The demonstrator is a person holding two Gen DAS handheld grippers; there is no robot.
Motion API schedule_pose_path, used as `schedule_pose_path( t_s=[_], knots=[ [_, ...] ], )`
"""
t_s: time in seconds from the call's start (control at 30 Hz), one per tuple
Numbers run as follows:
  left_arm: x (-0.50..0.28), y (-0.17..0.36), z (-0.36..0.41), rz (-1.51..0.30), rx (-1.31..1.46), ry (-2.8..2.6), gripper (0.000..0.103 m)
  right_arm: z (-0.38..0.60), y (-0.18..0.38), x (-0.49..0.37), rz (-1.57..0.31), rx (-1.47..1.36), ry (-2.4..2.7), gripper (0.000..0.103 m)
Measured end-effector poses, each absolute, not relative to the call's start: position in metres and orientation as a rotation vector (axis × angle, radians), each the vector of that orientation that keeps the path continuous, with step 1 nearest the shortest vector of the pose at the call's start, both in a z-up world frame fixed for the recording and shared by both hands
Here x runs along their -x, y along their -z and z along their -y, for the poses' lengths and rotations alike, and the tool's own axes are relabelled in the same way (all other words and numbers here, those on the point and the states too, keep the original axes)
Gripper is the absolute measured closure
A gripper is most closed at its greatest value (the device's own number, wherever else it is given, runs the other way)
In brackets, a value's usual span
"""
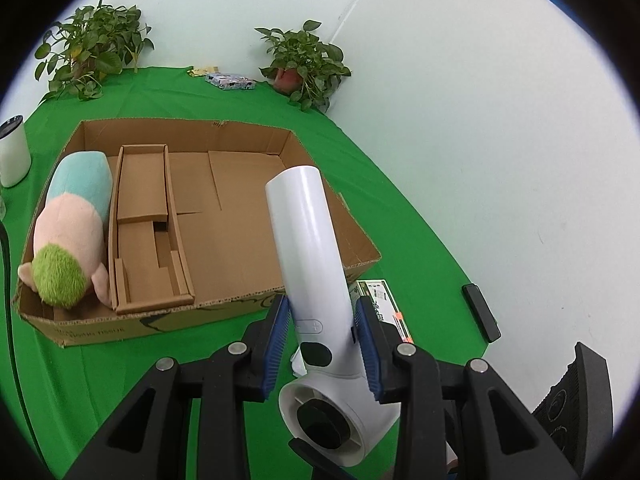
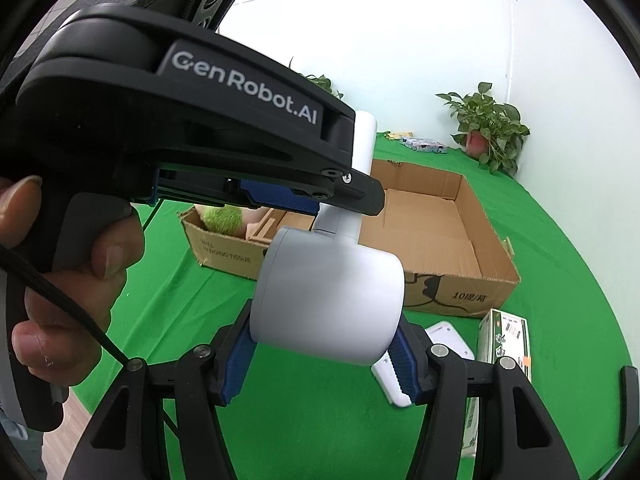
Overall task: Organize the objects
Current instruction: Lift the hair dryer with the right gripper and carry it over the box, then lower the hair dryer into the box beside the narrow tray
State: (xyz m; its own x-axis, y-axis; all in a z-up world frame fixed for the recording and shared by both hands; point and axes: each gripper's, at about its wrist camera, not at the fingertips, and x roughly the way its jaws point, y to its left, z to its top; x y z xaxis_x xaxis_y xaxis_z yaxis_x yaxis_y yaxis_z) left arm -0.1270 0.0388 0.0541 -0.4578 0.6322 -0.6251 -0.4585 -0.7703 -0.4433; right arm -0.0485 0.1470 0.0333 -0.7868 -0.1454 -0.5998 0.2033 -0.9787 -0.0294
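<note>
A white handheld fan (image 1: pixel 308 240) hangs above the green cloth, its long handle pointing toward the cardboard box (image 1: pixel 224 308). My left gripper (image 1: pixel 322 336) is shut on the handle just above the round head. In the right wrist view my right gripper (image 2: pixel 320 364) is shut on the fan's barrel-shaped head (image 2: pixel 328 300). The left gripper (image 2: pixel 332 204), held by a person's hand (image 2: pixel 108 248), crosses above it. A plush toy (image 1: pixel 68 232) with a green tuft lies along the box's left side. A cardboard insert (image 1: pixel 148 232) sits beside it.
On the cloth right of the box lie a green carton (image 2: pixel 506 336), a white flat device (image 2: pixel 448 340) and a black bar (image 1: pixel 480 312). Potted plants (image 1: pixel 304 64) (image 1: pixel 92 48) and a patterned pack (image 1: pixel 230 81) stand at the back, and a white canister (image 1: pixel 14 152) at the left.
</note>
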Motion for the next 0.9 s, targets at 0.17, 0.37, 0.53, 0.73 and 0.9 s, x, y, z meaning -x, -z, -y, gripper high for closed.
schedule_pose_path(
  t_s=[0.17,0.37,0.53,0.73,0.9],
  knots=[
    [0.143,-0.058,-0.04,0.282,1.079,-2.223,0.07,-0.149,-0.04,0.066,-0.126,-0.945,2.795,0.045],
    [0.169,-0.062,-0.045,0.268,1.089,-2.228,0.07,-0.155,-0.051,0.093,-0.103,-0.969,2.778,0.045],
    [0.189,-0.066,-0.049,0.253,1.094,-2.24,0.07,-0.158,-0.059,0.115,-0.091,-0.981,2.764,0.045],
    [0.219,-0.061,-0.051,0.255,1.129,-2.232,0.07,-0.166,-0.064,0.147,-0.025,-1.026,2.71,0.046],
    [0.245,-0.05,-0.053,0.247,1.169,-2.236,0.07,-0.168,-0.058,0.178,0.002,-1.081,2.663,0.046]
  ],
)
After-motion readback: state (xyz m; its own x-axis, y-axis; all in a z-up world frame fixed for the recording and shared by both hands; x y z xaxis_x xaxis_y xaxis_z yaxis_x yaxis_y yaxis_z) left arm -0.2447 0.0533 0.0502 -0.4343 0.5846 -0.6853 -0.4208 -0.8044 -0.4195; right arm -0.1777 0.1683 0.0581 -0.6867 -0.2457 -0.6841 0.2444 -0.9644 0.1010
